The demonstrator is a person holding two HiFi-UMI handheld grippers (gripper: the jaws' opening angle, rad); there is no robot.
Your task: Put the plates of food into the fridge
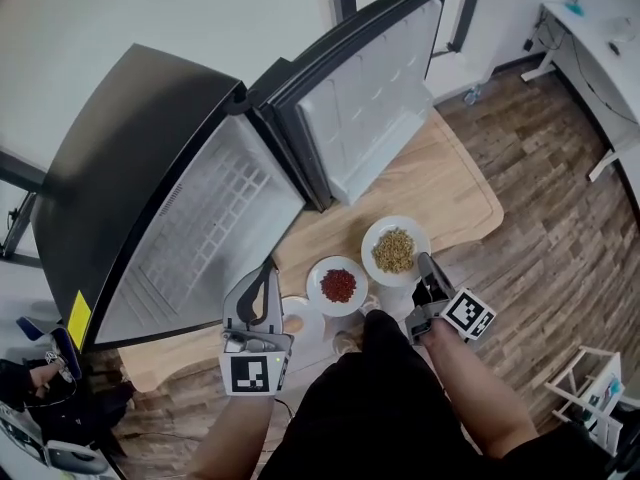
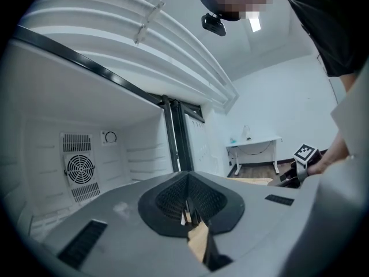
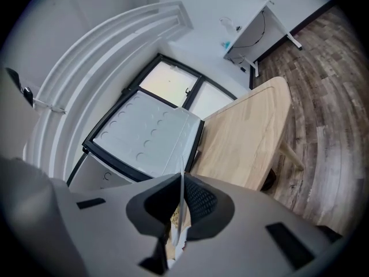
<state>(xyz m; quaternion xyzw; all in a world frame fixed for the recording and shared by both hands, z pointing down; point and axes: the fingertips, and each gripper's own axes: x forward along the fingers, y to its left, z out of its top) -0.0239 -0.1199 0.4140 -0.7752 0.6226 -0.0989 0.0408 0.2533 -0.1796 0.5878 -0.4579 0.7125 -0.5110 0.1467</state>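
Note:
Two white plates stand on the wooden table (image 1: 450, 193) before the open black fridge (image 1: 130, 168): one with red food (image 1: 338, 285), one with yellowish food (image 1: 396, 251). My right gripper (image 1: 424, 260) is shut on the near right rim of the yellowish plate; in the right gripper view the thin white rim (image 3: 183, 196) stands between its jaws (image 3: 182, 192). My left gripper (image 1: 268, 268) is shut with nothing in it, left of the red plate, and points into the white fridge interior (image 2: 86, 154); its jaws (image 2: 187, 211) meet at the tips.
The fridge door (image 1: 370, 118) stands open to the right of the cavity (image 1: 215, 218). A third white dish (image 1: 303, 320) lies partly hidden beside the left gripper. A white desk (image 1: 590, 38) and a white rack (image 1: 600, 388) stand on the wooden floor at the right.

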